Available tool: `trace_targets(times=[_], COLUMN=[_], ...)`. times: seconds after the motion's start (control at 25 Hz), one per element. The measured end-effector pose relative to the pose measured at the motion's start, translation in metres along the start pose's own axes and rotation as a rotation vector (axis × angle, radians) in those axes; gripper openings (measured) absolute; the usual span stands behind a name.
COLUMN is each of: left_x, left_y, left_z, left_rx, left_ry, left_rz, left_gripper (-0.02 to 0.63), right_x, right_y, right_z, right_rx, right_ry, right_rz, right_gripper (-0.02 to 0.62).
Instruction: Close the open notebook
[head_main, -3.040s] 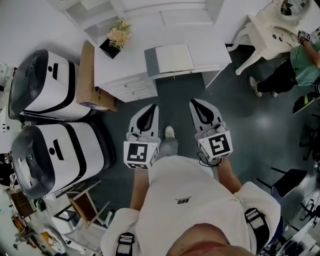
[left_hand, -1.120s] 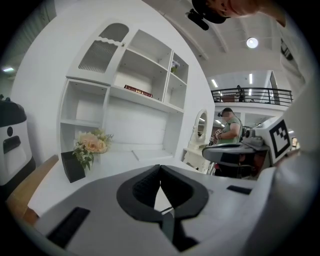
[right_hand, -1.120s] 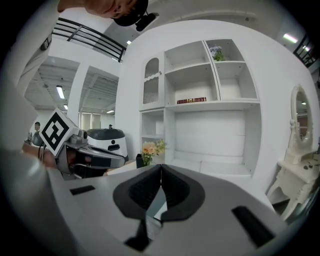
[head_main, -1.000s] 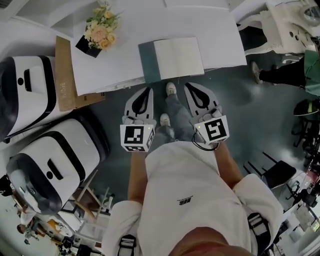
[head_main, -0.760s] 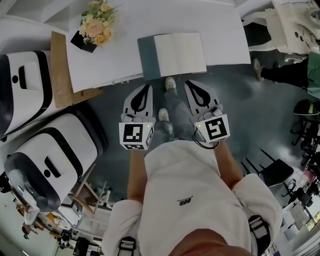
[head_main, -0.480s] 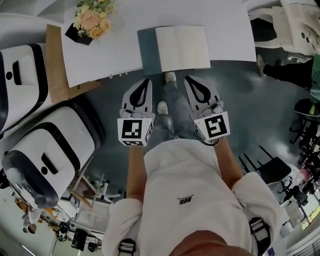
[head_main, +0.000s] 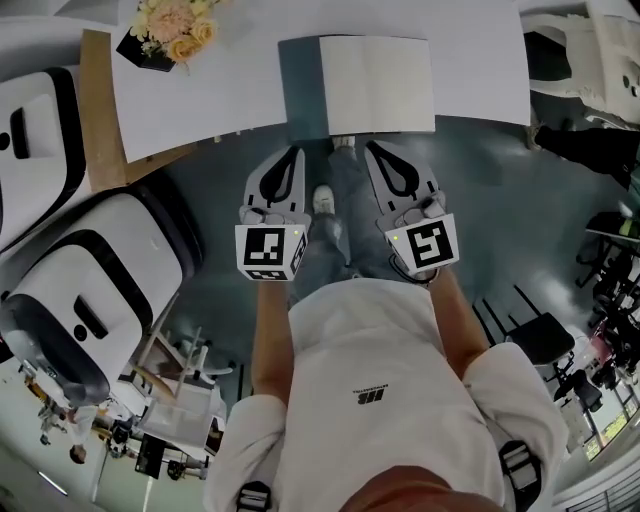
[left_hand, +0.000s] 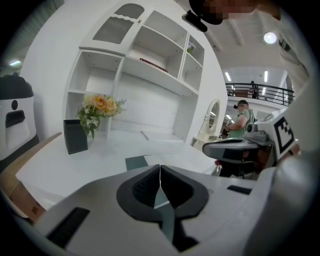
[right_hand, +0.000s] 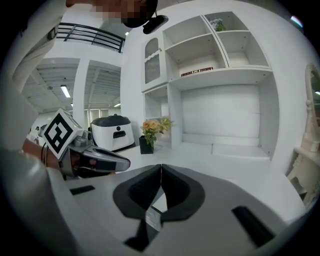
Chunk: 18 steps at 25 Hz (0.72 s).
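The open notebook (head_main: 372, 84) lies flat on the white desk (head_main: 200, 90), white pages up, with its grey-green cover (head_main: 300, 85) showing at the left. My left gripper (head_main: 291, 152) and right gripper (head_main: 375, 148) are held side by side just short of the desk's front edge, below the notebook and not touching it. Both are shut with nothing between the jaws. In the left gripper view the closed jaws (left_hand: 160, 172) point at the grey-green cover (left_hand: 136, 161). The right gripper view shows its jaws (right_hand: 161, 172) closed too, over the desk top.
A dark pot of flowers (head_main: 165, 30) stands at the desk's far left. A brown board (head_main: 98, 110) and two large white machines (head_main: 80, 290) are left of the desk. White shelves (left_hand: 150, 60) rise behind it. A white chair (head_main: 575, 40) and a person (left_hand: 241, 120) are to the right.
The desk and notebook have come much closer and now sit just ahead of both grippers. The grippers have stayed shut and side by side.
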<state>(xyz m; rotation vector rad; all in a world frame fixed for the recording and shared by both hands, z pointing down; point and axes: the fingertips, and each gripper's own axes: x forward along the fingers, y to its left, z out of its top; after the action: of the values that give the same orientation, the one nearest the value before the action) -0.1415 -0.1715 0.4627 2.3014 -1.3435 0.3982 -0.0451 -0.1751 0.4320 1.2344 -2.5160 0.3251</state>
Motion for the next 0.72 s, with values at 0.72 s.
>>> trace_targets(times=[0.72], left_x=[0.033], left_y=[0.033], left_z=[-0.064], left_rx=[-0.079], left_ry=[0.095], left_rz=[0.053], left_gripper=[0.0], right_x=[0.052], right_y=[0.025], right_z=[-0.056], right_rx=[-0.019], right_ry=[0.085], right_rz=[0.141], right_gripper=[-0.005])
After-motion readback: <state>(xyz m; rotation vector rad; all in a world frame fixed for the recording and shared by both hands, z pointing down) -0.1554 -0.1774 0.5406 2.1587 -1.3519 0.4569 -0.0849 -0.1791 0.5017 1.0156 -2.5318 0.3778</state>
